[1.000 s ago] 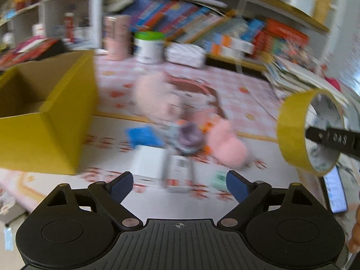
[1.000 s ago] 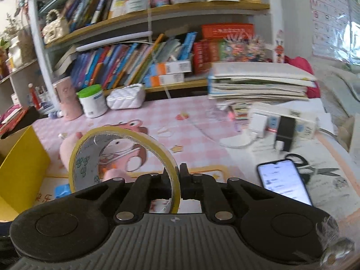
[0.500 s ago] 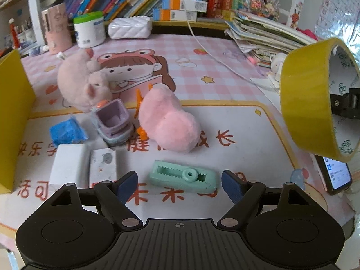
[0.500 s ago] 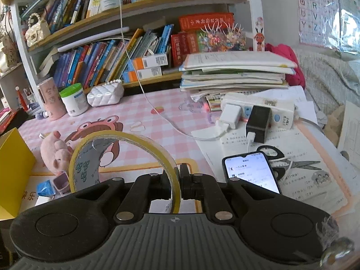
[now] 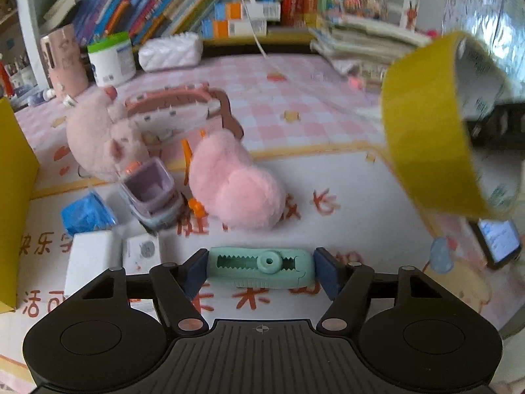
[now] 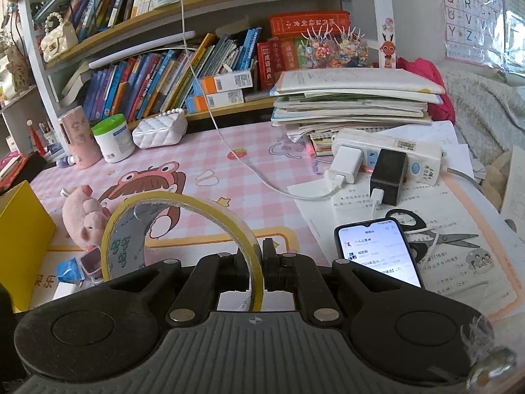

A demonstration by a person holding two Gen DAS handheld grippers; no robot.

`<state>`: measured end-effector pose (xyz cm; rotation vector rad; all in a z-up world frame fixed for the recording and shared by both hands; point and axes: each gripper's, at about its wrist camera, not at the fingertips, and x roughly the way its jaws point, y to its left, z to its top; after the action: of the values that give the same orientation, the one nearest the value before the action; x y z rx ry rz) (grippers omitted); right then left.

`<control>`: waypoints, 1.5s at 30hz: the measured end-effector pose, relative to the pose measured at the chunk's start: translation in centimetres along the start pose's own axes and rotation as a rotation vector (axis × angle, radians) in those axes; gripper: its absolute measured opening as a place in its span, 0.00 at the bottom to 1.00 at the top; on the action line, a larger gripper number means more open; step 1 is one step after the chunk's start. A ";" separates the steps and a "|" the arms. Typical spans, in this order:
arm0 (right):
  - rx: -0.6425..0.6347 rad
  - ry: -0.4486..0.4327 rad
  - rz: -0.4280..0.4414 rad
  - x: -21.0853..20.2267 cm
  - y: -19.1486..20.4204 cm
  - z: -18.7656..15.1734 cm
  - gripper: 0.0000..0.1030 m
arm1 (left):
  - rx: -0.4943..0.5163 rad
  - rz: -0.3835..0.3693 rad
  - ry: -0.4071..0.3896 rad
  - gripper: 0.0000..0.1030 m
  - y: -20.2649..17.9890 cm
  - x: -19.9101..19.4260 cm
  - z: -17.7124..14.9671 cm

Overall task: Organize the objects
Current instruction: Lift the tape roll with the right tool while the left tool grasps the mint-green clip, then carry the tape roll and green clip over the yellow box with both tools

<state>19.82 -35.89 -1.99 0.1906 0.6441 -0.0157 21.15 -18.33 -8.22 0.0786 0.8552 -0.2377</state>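
Note:
My left gripper (image 5: 261,271) is low over the desk mat, its blue pads on either end of a mint green toothed clip (image 5: 261,267) that lies flat; the pads look to touch its ends. My right gripper (image 6: 257,264) is shut on the rim of a yellow tape roll (image 6: 183,229) and holds it in the air; the roll also shows at the right of the left wrist view (image 5: 433,151). A yellow box (image 5: 13,197) stands at the left edge.
On the mat lie a pink plush pig (image 5: 98,138), a pink fluffy toy (image 5: 236,184), a purple toy cart (image 5: 151,190), a blue wrapper (image 5: 85,213) and two white boxes (image 5: 92,262). A phone (image 6: 377,252), scissors (image 6: 436,236) and a power strip (image 6: 387,154) lie at the right.
My left gripper swung right from the yellow box, dropped to the mat and closed in around the green clip. The right gripper kept hold of the tape roll.

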 end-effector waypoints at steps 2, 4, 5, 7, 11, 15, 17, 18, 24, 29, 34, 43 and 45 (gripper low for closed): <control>0.002 0.003 0.001 0.1 0.1 0.0 0.07 | -0.020 -0.007 -0.042 0.66 0.3 -1.0 0.4; 0.005 0.011 0.004 0.3 0.3 0.0 0.07 | -0.043 -0.011 -0.066 0.66 0.7 -1.9 0.8; 0.005 0.013 0.007 0.4 0.5 0.1 0.07 | -0.053 -0.008 -0.074 0.67 0.9 -2.2 0.8; 0.002 0.012 0.017 0.5 0.9 0.2 0.07 | -0.081 0.010 -0.091 0.67 1.6 -3.1 0.5; -0.022 0.024 0.051 0.7 2.7 0.0 0.07 | -0.139 0.045 -0.094 0.67 3.5 -4.2 -0.5; -0.069 0.029 0.090 0.5 5.4 -0.5 0.08 | -0.191 0.076 -0.119 0.67 5.6 -6.1 -1.7; -0.084 0.030 0.102 0.2 6.8 -0.7 0.08 | -0.211 0.091 -0.144 0.67 6.7 -7.4 -2.2; -0.090 0.030 0.106 0.1 7.5 -0.8 0.08 | -0.224 0.098 -0.157 0.67 7.4 -7.9 -2.4; -0.120 0.036 0.139 -1.2 12.1 -2.1 0.08 | -0.286 0.145 -0.197 0.67 11.8 -11.2 -4.4; -0.137 0.057 0.173 -2.8 16.8 -4.0 0.08 | -0.331 0.171 -0.215 0.67 16.0 -14.5 -7.1; -0.157 0.108 0.199 -4.7 21.8 -6.5 0.08 | -0.378 0.202 -0.222 0.67 20.1 -17.7 -9.9; -0.218 0.148 0.246 -8.4 29.4 -11.6 0.08 | -0.409 0.240 -0.245 0.67 25.6 -22.5 -14.6; -0.223 0.160 0.255 -9.0 30.8 -12.8 0.08 | -0.413 0.250 -0.245 0.67 26.7 -23.4 -15.6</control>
<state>7.31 -3.68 -1.35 0.0577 0.7717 0.3180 1.24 14.22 -1.46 -0.2253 0.6281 0.1638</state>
